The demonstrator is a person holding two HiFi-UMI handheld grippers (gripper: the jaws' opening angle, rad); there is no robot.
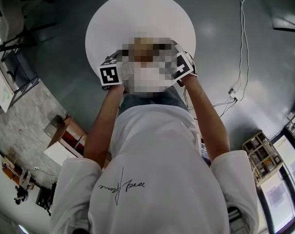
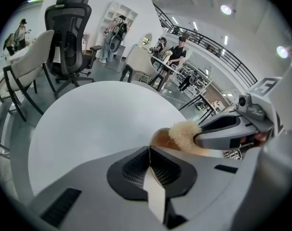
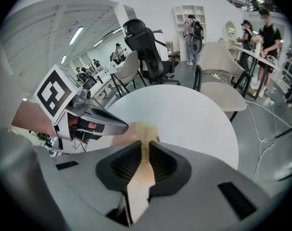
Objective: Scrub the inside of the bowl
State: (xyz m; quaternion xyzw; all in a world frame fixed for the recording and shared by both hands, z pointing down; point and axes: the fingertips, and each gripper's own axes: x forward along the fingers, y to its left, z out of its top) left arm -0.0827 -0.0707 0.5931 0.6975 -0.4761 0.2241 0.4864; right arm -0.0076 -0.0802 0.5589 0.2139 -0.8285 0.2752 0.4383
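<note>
Over the near edge of the round white table (image 1: 138, 18), both grippers meet, and a mosaic patch hides what lies between them in the head view. The left gripper (image 2: 150, 150) is shut on the thin rim of a brown bowl (image 2: 160, 139). The right gripper (image 3: 145, 147) is shut on the pale wooden handle of a scrubbing brush. Its tuft of straw-coloured bristles (image 2: 185, 133) sits over the bowl's inside, just beyond the jaw tips. In the right gripper view the bristles (image 3: 145, 128) stand next to the left gripper's fingers (image 3: 105, 122), with the bowl (image 3: 123, 139) below.
The white tabletop (image 2: 98, 124) stretches beyond the bowl. A black office chair (image 2: 69, 28) and pale chairs (image 3: 220, 69) stand around the table, with people further off. Cables (image 1: 242, 43) run over the floor at right; boxes (image 1: 64, 135) sit by the person's left.
</note>
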